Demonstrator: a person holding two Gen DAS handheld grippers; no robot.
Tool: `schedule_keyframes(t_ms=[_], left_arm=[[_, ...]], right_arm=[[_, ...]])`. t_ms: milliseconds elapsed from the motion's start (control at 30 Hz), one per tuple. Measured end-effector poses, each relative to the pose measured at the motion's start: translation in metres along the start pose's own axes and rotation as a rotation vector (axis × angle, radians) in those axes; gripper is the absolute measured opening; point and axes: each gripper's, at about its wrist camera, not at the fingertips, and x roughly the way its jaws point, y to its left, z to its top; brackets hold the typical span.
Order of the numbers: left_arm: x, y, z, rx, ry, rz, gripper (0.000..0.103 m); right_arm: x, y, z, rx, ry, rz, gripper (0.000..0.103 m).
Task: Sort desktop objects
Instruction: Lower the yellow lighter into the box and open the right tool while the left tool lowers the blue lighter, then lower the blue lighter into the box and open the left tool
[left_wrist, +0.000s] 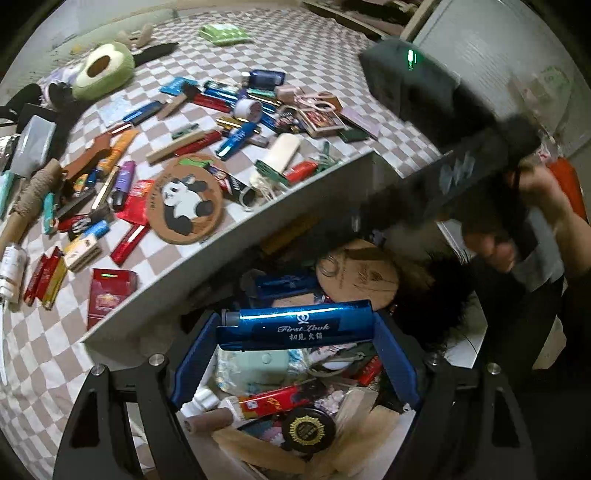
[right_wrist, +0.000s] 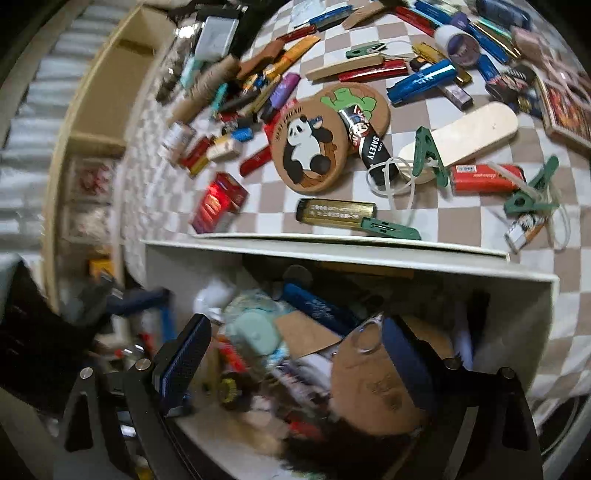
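Now the left tool (left_wrist: 295, 328) hangs over the white box (right_wrist: 424, 264), clamped on a blue lighter (left_wrist: 295, 326) — drop it in. The right tool (right_wrist: 295, 365), pads apart and empty, must fetch another item off the checkered surface (right_wrist: 461, 218).

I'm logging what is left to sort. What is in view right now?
Shiny blue metallic lighter: one, blue, held crosswise in the left gripper above the box.
White open box: one, white, at the table edge, crowded with items.
Round cork panda coaster: one, brown, on the checked cloth.
Avocado plush toy: one, green, far end of the cloth.
Green clothes pegs: several, near the box.
Left gripper: shut on the lighter.
Right gripper: open over the box.
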Motion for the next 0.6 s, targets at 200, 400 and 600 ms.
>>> schedule_keyframes(t_ms=[200,400,600], left_arm=[[0.024,-0.008,-0.003,0.002,0.052,-0.007,0.083],[0.052,-0.005,-0.003,-0.049,0.110,-0.002,0.083],[0.068,-0.005,-0.004,-0.050,0.134,0.018,0.083]], right_arm=[[-0.023,0.004,-0.001,0.024,-0.045,0.090,0.094],[-0.037,0.011,-0.003,-0.010,-0.071,0.130,0.094],[-0.039,0.009,-0.003,-0.015,-0.072,0.144,0.094]])
